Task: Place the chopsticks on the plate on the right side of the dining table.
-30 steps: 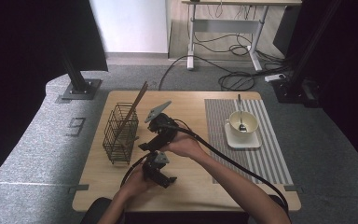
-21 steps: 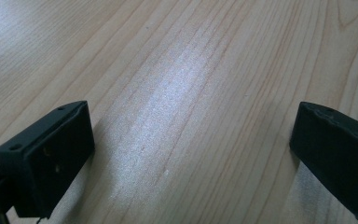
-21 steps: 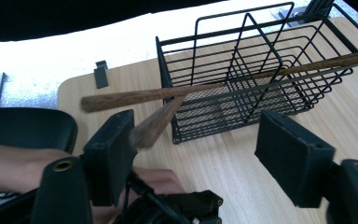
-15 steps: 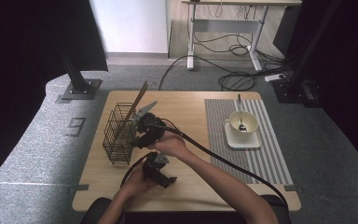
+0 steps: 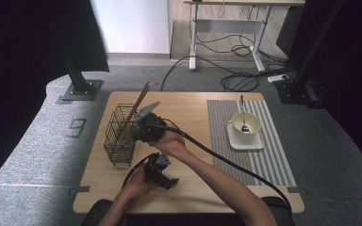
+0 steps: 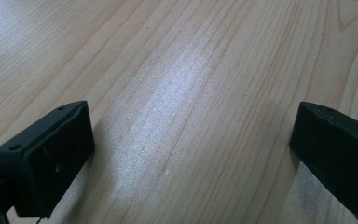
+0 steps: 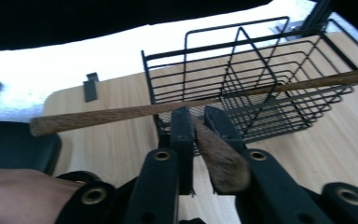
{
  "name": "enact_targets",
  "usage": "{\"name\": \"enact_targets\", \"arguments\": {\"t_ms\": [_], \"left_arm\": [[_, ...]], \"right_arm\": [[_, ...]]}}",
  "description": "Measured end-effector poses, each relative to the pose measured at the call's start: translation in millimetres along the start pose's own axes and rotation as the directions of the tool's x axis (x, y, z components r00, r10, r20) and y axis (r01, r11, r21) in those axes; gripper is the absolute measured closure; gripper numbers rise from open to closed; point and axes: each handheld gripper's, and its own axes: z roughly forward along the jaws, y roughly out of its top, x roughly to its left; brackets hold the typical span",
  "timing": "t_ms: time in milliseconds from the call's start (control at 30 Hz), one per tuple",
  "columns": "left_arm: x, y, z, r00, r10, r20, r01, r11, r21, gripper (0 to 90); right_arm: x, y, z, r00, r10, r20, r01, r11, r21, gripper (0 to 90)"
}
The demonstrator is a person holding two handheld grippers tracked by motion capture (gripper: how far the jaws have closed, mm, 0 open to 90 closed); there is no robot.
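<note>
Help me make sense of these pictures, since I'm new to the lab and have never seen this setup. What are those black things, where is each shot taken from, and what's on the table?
No robot here: a person at a wooden table holds one black hand-operated tool in each hand.

The wide picture comes from a fixed camera above, looking down. The two close-ups come from small cameras riding on each tool, looking along its jaws.

On the table stand a black wire basket, and at the right a striped placemat bearing a cup with a spoon, on a square saucer.

The right tongs are shut on a wooden stick beside the basket. A second wooden stick crosses the basket's top and sticks out past it.

The left tongs are open, jaws wide apart over bare wood, holding nothing.
</note>
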Motion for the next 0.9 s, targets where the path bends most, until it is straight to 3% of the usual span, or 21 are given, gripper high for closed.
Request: {"name": "enact_targets", "arguments": {"t_ms": [300, 900], "left_arm": [[0.4, -0.2, -0.1, 1.0, 0.005, 0.001, -0.005, 1.0, 0.001, 0.0], [0.3, -0.2, 0.1, 1.0, 0.004, 0.002, -0.003, 1.0, -0.002, 0.0]], "right_arm": [[-1.9, 0.7, -5.4, 0.9995, 0.014, -0.028, -0.013, 1.0, 0.013, 82.4], [-0.7, 11.3, -49.3, 0.9996, -0.024, -0.016, 0.024, 0.999, 0.022, 82.4]]}}
